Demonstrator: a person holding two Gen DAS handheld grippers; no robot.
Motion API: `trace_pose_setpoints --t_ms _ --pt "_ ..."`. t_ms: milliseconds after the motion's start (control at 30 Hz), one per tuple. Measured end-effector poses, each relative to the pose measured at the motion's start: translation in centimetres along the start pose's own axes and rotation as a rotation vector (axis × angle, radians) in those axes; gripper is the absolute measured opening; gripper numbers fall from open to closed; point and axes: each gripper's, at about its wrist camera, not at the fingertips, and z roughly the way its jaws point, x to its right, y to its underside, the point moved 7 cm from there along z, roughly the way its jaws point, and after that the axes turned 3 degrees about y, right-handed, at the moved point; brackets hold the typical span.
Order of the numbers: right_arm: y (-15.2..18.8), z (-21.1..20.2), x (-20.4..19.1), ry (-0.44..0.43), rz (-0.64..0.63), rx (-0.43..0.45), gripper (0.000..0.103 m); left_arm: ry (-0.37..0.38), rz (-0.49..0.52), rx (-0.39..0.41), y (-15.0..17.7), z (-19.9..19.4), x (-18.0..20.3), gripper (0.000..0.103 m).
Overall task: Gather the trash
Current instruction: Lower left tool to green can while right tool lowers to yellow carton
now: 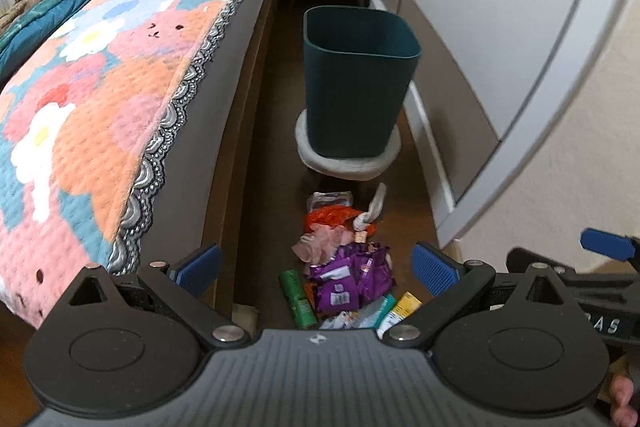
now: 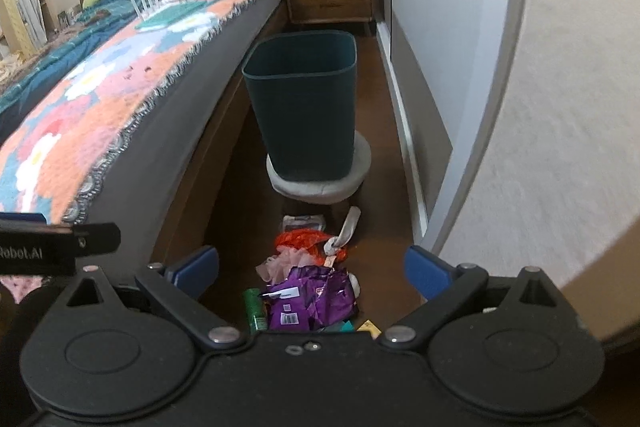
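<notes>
Several crumpled wrappers, purple foil (image 1: 348, 283), orange plastic (image 1: 332, 217) and a green tube (image 1: 298, 297), lie heaped between both spread-apart, empty tongs, left tongs (image 1: 316, 267) and right tongs (image 2: 312, 271).

Both grippers are held side by side, level with each other and pointing the same way. The left gripper (image 1: 316, 269) has its blue-padded fingers spread wide with nothing between them. The right gripper (image 2: 312, 271) is spread just as wide and holds nothing.

Trash pile's (image 2: 308, 291) near end hidden
</notes>
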Motion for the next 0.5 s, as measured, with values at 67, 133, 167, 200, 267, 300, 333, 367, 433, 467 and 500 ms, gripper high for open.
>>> trace_pose_setpoints --t_ms 67,133,167,200,267,300,333,367,433,467,500 --pt "-0.2 2.1 -0.1 -0.004 -0.009 -0.026 0.099 0.000 -0.009 -0.019 -0.7 2.1 -0.4 0.102" --pt "-0.4 4.2 -0.1 0.007 -0.013 -0.060 0.097 -0.005 -0.023 -0.041 -1.3 4.3 -0.8 0.102" --pt "-0.5 5.2 0.0 0.006 -0.011 -0.076 0.097 -0.003 -0.027 -0.062 -1.6 5.8 -0.9 0.102" --pt "-0.5 6.3 0.1 0.017 -0.006 -0.096 0.097 -0.004 -0.033 -0.078 -1.8 6.9 -1.0 0.102" --pt "-0.3 8.7 0.5 0.028 0.016 -0.140 0.097 -0.002 -0.049 -0.117 -2.0 9.5 -1.2 0.102" --pt "-0.2 9.9 0.6 0.037 0.023 -0.161 0.097 0.000 -0.060 -0.141 -2.1 11.0 -1.4 0.102" --pt "0.0 11.3 0.8 0.052 0.027 -0.185 0.096 -0.004 -0.069 -0.163 -2.2 12.3 -1.6 0.102" --pt "0.3 12.6 1.0 0.064 0.031 -0.213 0.096 -0.001 -0.079 -0.194 -2.2 14.2 -1.8 0.102" --pt "1.1 15.6 1.3 0.084 0.042 -0.268 0.095 -0.013 -0.094 -0.236 -2.2 17.1 -2.2 0.102" --pt "1.6 16.9 1.5 0.096 0.051 -0.294 0.095 -0.015 -0.097 -0.253 -2.0 18.4 -2.4 0.102" --pt "2.1 18.4 1.7 0.110 0.064 -0.324 0.094 -0.023 -0.105 -0.280 -1.9 20.2 -2.6 0.102"
